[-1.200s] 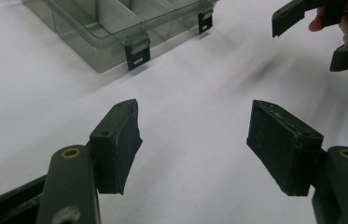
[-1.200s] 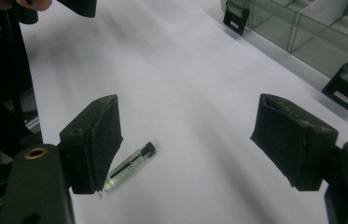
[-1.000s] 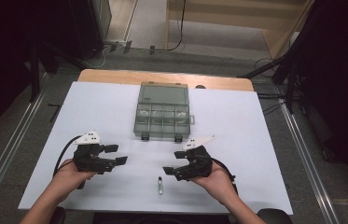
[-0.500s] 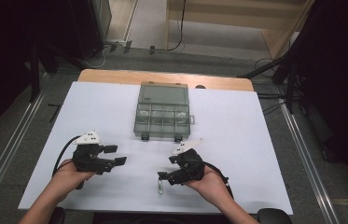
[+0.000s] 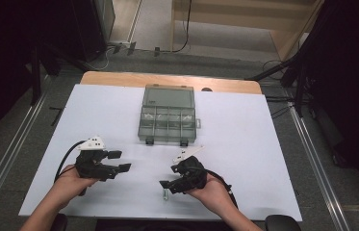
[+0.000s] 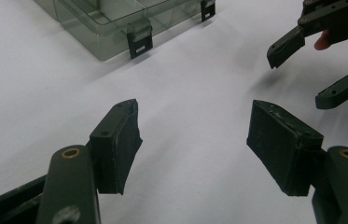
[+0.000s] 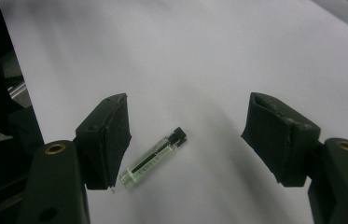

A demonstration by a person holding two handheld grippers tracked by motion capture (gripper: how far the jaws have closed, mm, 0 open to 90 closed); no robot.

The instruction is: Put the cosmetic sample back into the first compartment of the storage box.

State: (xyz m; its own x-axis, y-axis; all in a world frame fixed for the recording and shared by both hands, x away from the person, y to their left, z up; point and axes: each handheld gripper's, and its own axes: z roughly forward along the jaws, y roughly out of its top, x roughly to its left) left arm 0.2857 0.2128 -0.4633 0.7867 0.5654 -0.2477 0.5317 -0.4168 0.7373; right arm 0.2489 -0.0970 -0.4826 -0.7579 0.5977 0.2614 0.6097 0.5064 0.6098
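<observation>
A small glass vial (image 7: 155,158) with a black cap lies flat on the white table top (image 5: 244,144), near the front edge. In the high view the vial (image 5: 166,194) sits just below my right gripper (image 5: 168,176). In the right gripper view, the right gripper (image 7: 188,121) is open above the vial, which lies between the jaws close to the left pad (image 7: 111,140). The jaws have just been closing a little and neither pad presses on the vial. My left gripper (image 5: 122,160) is open and holds nothing. In its own view the left gripper (image 6: 195,121) shows bare table between its jaws.
A clear plastic compartment box (image 5: 168,115) with its lid open stands at the middle back of the table. In the left gripper view a corner of the box (image 6: 115,18) shows at top left. The right gripper (image 6: 311,70) shows at top right.
My right gripper has moved left and toward the table's front edge, coming over the vial. The left gripper has stayed put.
</observation>
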